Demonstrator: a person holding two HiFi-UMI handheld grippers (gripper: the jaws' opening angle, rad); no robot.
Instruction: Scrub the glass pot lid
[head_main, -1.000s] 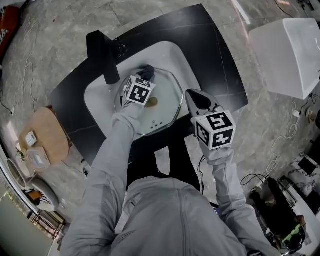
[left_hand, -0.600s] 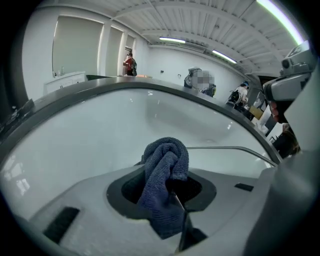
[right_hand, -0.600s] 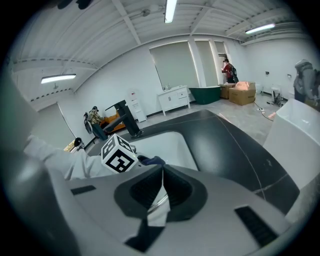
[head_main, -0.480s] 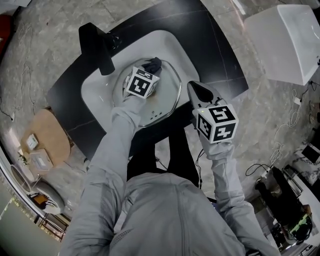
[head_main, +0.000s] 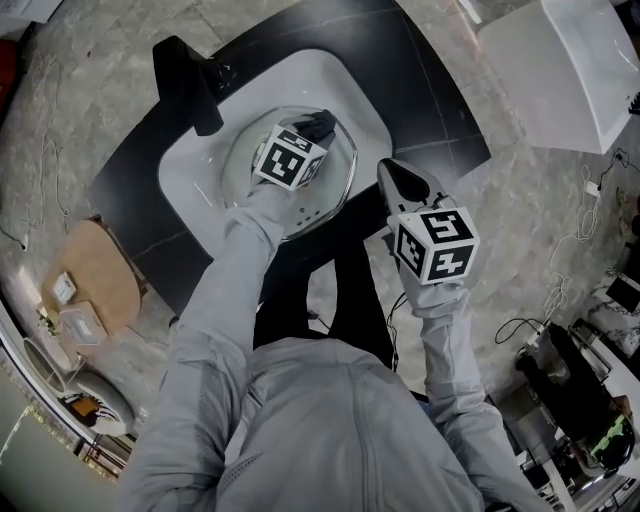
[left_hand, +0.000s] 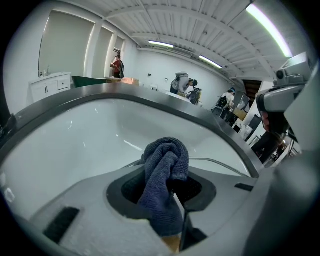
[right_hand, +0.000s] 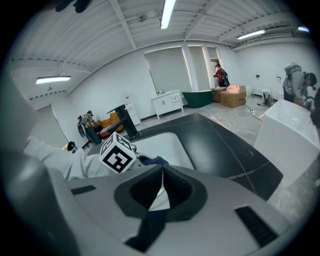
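The glass pot lid (head_main: 241, 160) lies flat in the white sink (head_main: 190, 185), its metal rim (left_hand: 222, 162) showing past the jaws in the left gripper view. My left gripper (head_main: 314, 133) is over the lid's far right part, shut on a dark blue cloth (left_hand: 163, 172) that bunches up between the jaws. In the head view the cloth (head_main: 320, 124) sticks out beyond the marker cube. My right gripper (head_main: 395, 178) hovers above the black counter (head_main: 420, 110) just right of the sink, jaws closed with nothing in them; its own view (right_hand: 161, 186) shows them pressed together.
A black faucet (head_main: 186, 82) stands at the sink's far left corner. A white box (head_main: 560, 65) is on the floor at the upper right. A round wooden stool (head_main: 96, 285) with small items and loose cables lie left of the counter.
The left gripper has swept the cloth rightward and farther across the lid. The right gripper has stayed beside the sink.
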